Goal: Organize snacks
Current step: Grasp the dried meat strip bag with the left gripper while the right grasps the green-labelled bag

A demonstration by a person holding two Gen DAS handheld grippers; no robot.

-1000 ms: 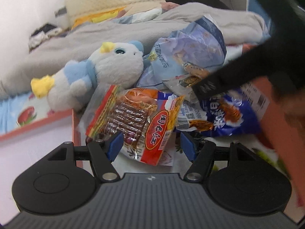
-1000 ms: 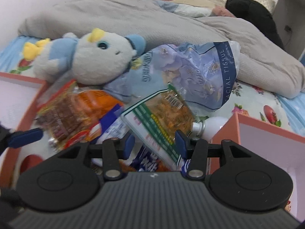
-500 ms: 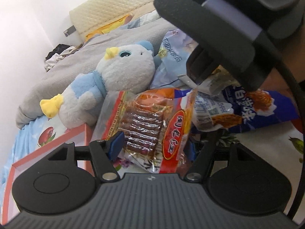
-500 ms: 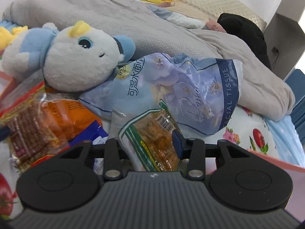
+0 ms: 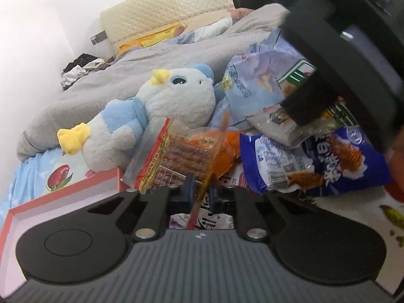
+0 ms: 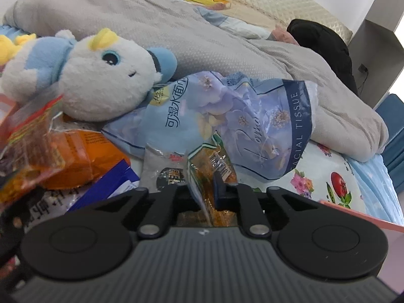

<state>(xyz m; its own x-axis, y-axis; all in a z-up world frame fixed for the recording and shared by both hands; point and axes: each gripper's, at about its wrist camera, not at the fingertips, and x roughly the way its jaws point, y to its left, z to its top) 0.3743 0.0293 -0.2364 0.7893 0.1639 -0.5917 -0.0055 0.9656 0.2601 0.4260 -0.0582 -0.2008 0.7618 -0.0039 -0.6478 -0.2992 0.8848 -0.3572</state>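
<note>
With the left gripper (image 5: 200,192) pinched shut on the red-edged snack packet's (image 5: 174,161) thin edge and the right gripper (image 6: 204,189) closing on the green-striped packet (image 6: 209,166) (both atop the bed's pile), each probably needed lifting slowly, lest the film slip.

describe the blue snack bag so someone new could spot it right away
Start at the white and blue plush toy lying against the grey blanket on the bed. To its right lies a heap of packets; the blue snack bag lies at the heap's right. It alone is dark blue, with white patches and pictures of orange fried pieces.
</note>
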